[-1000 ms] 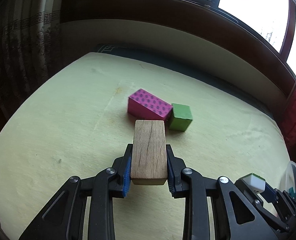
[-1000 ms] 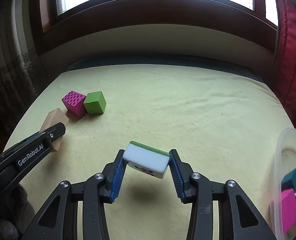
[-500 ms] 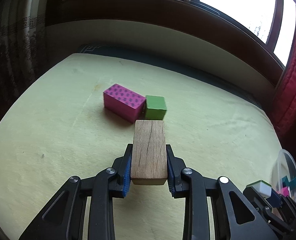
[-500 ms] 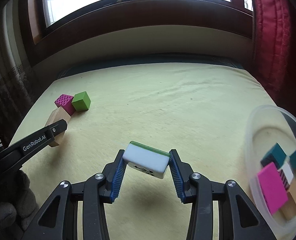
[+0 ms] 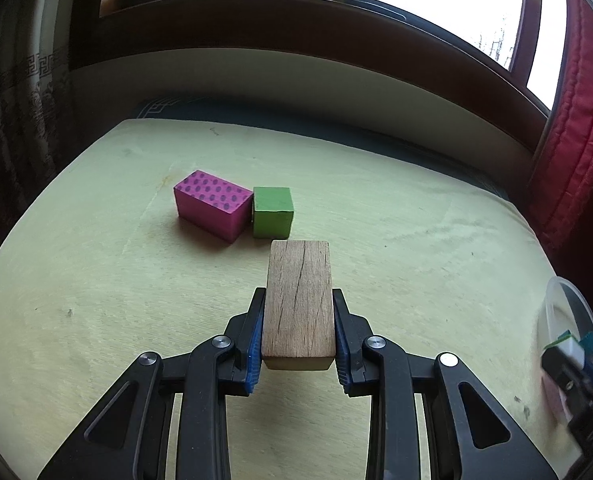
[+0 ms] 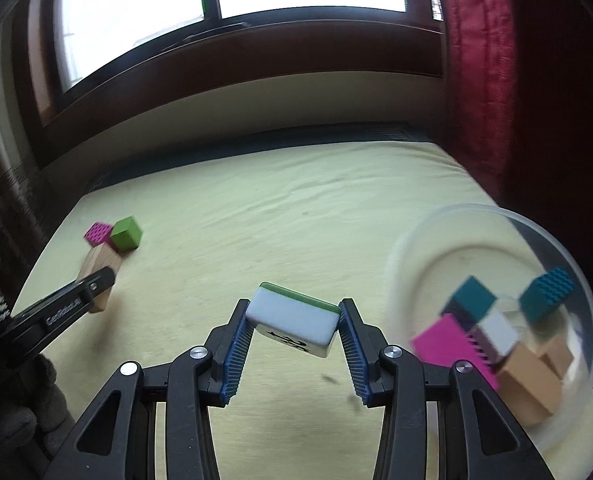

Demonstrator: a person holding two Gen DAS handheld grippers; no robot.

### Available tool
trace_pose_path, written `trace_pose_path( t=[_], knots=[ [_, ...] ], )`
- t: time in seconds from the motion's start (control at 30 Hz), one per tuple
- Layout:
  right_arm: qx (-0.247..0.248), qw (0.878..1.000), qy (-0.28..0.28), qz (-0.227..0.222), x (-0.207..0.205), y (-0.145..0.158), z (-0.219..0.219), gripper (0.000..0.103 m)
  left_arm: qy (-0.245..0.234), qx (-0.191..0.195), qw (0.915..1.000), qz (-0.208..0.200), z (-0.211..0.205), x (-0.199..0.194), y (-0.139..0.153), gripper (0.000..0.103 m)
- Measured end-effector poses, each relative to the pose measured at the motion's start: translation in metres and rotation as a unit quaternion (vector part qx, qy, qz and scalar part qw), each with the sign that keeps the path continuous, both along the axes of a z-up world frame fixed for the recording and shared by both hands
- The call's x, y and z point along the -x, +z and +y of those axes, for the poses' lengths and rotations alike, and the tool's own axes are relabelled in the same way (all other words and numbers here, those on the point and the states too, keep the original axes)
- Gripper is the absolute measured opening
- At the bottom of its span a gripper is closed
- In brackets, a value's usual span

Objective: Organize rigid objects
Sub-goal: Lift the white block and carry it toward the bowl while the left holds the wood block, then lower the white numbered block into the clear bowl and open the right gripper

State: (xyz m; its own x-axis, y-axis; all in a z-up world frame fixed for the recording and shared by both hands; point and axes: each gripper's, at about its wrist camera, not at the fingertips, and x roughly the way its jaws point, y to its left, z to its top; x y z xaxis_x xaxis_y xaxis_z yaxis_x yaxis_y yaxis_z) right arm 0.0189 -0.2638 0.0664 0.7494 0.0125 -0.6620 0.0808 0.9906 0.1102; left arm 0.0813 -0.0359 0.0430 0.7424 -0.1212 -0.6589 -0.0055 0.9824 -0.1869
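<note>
My left gripper point(image 5: 298, 320) is shut on a plain wooden block point(image 5: 298, 300) held above the yellow-green cushion point(image 5: 96, 300). Just beyond it lie a pink dotted block point(image 5: 212, 204) and a green cube point(image 5: 273, 212), touching side by side. My right gripper point(image 6: 294, 326) is shut on a white tile with a green back point(image 6: 292, 322), tilted between the pads. To its right stands a clear plastic bowl point(image 6: 412, 252) with several blocks inside. The right view also shows the left gripper point(image 6: 72, 300) with the wooden block point(image 6: 98, 268) at far left.
A dark wooden window frame point(image 5: 296, 52) and wall run behind the cushion. A red quilted curtain point(image 5: 576, 140) hangs at the right. The bowl point(image 5: 556, 312) sits at the cushion's right edge, with the right gripper point(image 5: 572, 364) in front of it. A gloved hand point(image 6: 12, 420) holds the left tool.
My right gripper has carried the white tile to the right, so the bowl now fills more of its view. The left gripper kept the wooden block and rolled slightly.
</note>
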Motion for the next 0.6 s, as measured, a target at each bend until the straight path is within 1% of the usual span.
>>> trace_pose_path(
  t=[0.33, 0.6],
  knots=[
    [-0.006, 0.998, -0.063, -0.014, 0.012, 0.009, -0.043, 0.046, -0.019, -0.011, 0.9997, -0.005, -0.008, 0.004, 0.001, 0.030],
    [-0.009, 0.994, -0.113, -0.011, 0.022, 0.008, -0.076, 0.046, -0.027, -0.016, 0.9995, -0.007, -0.009, 0.004, 0.000, 0.030]
  ],
)
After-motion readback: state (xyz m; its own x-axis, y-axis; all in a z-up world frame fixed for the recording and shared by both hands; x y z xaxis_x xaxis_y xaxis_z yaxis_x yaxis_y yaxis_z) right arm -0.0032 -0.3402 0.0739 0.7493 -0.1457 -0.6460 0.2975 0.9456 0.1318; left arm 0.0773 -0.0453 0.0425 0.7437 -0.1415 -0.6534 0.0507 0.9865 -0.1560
